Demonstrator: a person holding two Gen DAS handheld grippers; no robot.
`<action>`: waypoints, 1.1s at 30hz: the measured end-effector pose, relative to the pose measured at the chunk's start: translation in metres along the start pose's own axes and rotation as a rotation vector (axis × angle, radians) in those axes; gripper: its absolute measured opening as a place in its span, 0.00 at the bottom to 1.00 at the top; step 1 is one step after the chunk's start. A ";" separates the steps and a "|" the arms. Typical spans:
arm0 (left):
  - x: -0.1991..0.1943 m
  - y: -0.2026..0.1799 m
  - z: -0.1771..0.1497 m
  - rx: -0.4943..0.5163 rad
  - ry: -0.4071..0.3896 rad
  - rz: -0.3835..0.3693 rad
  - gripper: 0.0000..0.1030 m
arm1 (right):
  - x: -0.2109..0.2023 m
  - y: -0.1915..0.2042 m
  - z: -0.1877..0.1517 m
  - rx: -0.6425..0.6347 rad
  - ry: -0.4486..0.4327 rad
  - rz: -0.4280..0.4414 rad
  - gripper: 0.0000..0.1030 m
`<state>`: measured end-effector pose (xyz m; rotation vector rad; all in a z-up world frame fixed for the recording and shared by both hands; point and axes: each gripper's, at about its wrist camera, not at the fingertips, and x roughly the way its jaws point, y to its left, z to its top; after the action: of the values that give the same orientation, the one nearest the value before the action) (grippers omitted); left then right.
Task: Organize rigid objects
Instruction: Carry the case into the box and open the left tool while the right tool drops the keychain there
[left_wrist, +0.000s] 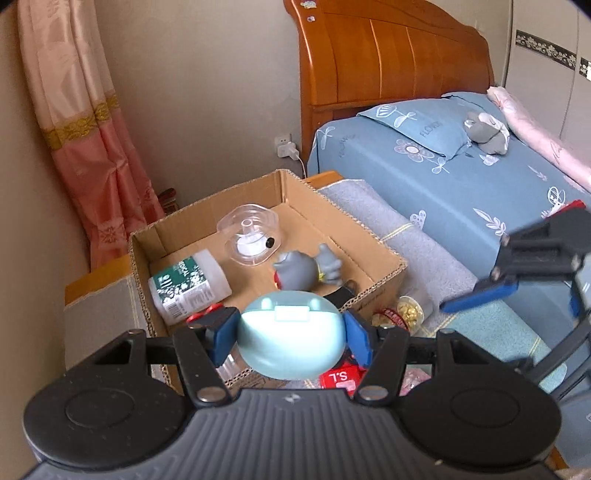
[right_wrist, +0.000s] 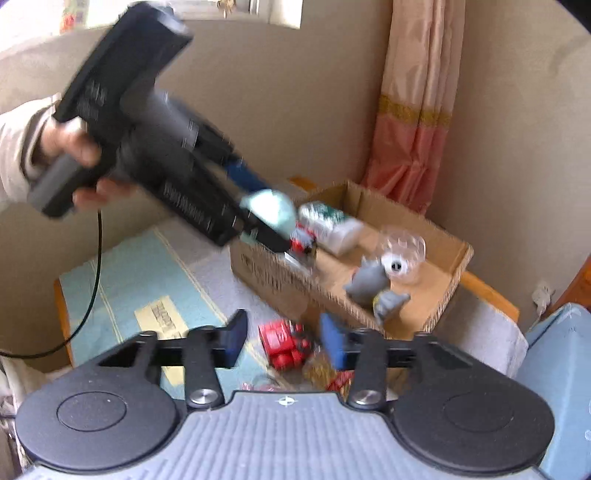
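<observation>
Left gripper (left_wrist: 290, 334): pinching the pale blue case (left_wrist: 291, 336) between its blue pads, one on each side.
Case position: held up off the surface, right over the near edge of the cardboard box (left_wrist: 380, 275).
Inside the box: a white bottle (left_wrist: 188, 284) with a green label lying on its side, a clear plastic dish (left_wrist: 249, 238), and a grey toy figure (left_wrist: 306, 269).
Right gripper (right_wrist: 283, 338): fingers spread apart, nothing between them, hovering over a red toy (right_wrist: 282, 341) on the towel (right_wrist: 140, 273).
By the box: a small jar of gold bits (left_wrist: 408, 312), standing outside the near wall.
Blur warning: the right view is smeared, so the red toy's exact shape is probably not readable.
Surroundings: pink curtain (left_wrist: 85, 140) left, blue bed (left_wrist: 461, 177) right.
</observation>
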<state>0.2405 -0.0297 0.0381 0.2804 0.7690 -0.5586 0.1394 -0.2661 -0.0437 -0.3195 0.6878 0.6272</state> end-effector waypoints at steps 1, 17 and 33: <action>0.001 -0.001 0.000 0.004 0.004 -0.003 0.59 | 0.005 0.000 -0.006 0.008 0.017 0.009 0.53; 0.004 -0.001 -0.007 0.013 0.027 0.003 0.59 | 0.068 -0.007 -0.076 0.195 0.173 -0.042 0.55; -0.001 0.009 0.007 0.039 0.033 0.028 0.59 | 0.030 0.000 -0.034 0.077 0.155 -0.046 0.50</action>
<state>0.2498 -0.0251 0.0440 0.3362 0.7852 -0.5438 0.1412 -0.2693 -0.0893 -0.3137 0.8488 0.5347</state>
